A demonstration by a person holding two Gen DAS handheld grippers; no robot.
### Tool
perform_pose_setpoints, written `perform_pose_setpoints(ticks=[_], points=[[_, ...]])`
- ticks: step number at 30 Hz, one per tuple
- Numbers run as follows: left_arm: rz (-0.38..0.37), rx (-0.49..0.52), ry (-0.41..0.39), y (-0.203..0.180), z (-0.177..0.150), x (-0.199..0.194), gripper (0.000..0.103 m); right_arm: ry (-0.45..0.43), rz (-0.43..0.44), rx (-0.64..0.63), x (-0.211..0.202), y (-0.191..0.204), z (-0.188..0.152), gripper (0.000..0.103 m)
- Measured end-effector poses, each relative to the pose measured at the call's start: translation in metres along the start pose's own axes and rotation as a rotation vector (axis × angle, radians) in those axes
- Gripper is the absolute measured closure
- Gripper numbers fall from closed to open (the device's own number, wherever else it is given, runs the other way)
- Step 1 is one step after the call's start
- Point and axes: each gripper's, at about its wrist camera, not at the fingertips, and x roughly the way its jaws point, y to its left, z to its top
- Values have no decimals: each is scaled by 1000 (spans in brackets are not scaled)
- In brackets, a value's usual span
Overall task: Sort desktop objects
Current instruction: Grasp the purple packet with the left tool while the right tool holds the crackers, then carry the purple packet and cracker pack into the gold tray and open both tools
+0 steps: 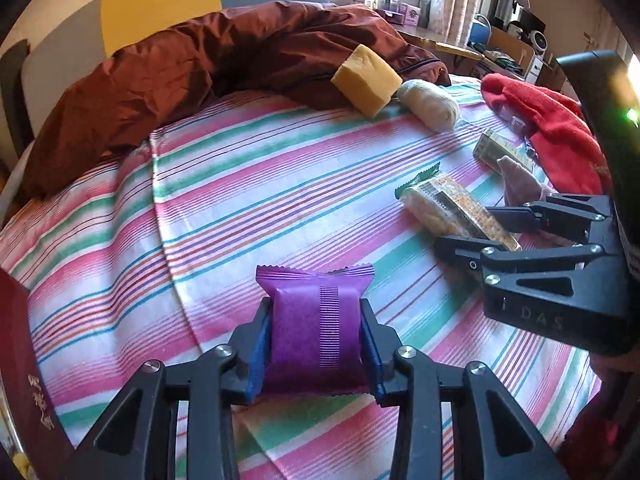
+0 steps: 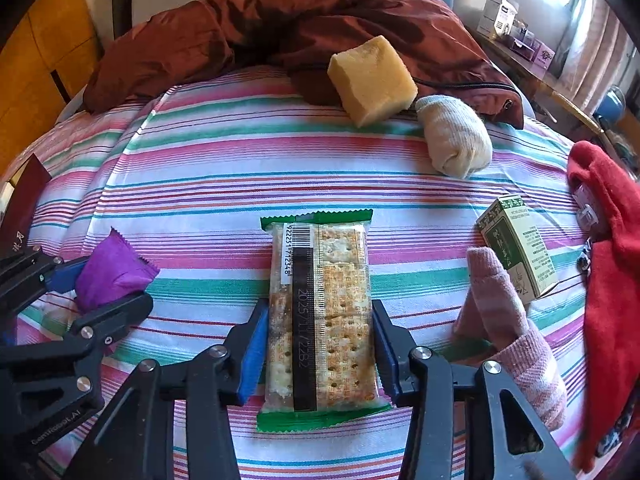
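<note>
The left gripper (image 1: 316, 344) is pointing steeply downward over the near part of the striped cloth, its blue pads pressing on both sides of a purple packet (image 1: 316, 320). The right gripper (image 2: 320, 344) is angling down just as steeply beside it, toward the cloth's right edge, its two pads sitting against the long sides of a cracker packet (image 2: 320, 312). The two grippers are working close together, side by side, each showing at the edge of the other's view.
</note>
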Motion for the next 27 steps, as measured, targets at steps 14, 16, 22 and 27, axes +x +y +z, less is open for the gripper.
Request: perform_pose_setpoints(ticks=[14, 16, 22, 27], points=[[83, -63, -39, 19, -26, -31, 64, -11, 122, -108, -7, 35, -7, 55], [91, -74, -48, 22, -29, -37, 64, -12, 132, -120, -6, 40, -7, 55], [101, -91, -105, 27, -34, -64, 64, -14, 158, -143, -9, 50, -12, 55], [115, -106, -157, 31, -36, -89, 64, -14, 181, -146, -17, 46, -18, 55]])
